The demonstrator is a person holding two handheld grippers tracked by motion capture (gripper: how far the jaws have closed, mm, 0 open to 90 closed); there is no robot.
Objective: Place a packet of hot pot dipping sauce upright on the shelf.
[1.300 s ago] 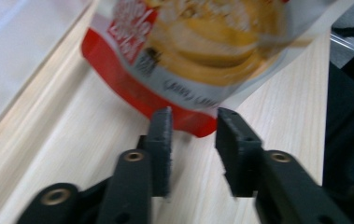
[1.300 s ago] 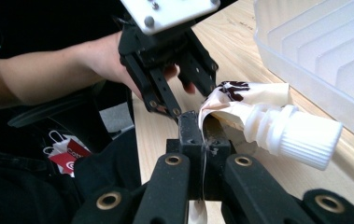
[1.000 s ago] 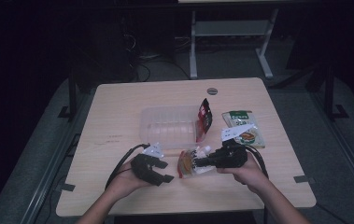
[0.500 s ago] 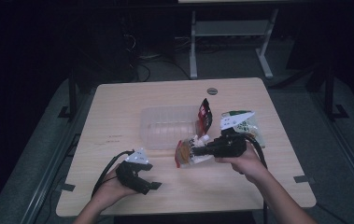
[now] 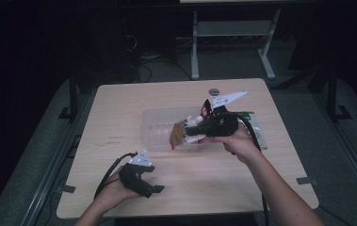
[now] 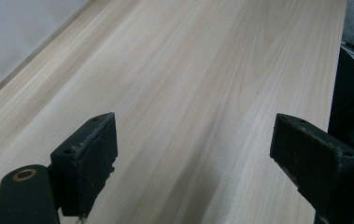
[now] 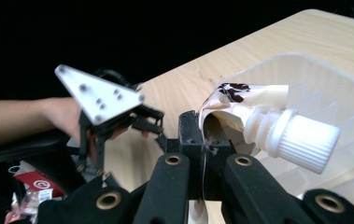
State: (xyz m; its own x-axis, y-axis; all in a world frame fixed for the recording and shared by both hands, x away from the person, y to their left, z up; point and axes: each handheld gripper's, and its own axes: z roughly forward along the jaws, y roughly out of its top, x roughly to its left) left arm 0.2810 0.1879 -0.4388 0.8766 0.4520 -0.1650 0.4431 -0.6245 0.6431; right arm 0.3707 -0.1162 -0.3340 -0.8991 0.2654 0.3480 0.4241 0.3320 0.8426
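In the high view, the right gripper [image 5: 180, 134] pinches a spouted pouch [image 5: 182, 135] and holds it just above the clear plastic tray [image 5: 155, 127] that sits near the middle of the table [image 5: 119, 103]. Holding the pouch by its edge leaves the body free to go down into the tray, which looks like the aim. The left gripper [image 5: 153, 184] rests in the person's hand near the front edge of the table, well apart from the tray; its jaws have just been opening and nothing is between them, so it appears to have let go and stands out of the way. Behind the right hand, toward the table's right edge, lie a red packet [image 5: 207, 107] and a green packet [image 5: 256, 129]; neither blocks the way to the tray.

In the left gripper view, the two jaws stand spread wide over bare table [image 6: 202, 84], with nothing between them.

In the right gripper view, the jaws are pressed together on the pouch's thin edge just beside its white ribbed cap [image 7: 300, 140]; the pouch [image 7: 244, 100] hangs over the tray's wall [image 7: 333, 79]. Farther off, the left gripper [image 7: 139, 119] shows with its grey plate, and the red packet [image 7: 37, 179] lies at the lower left.
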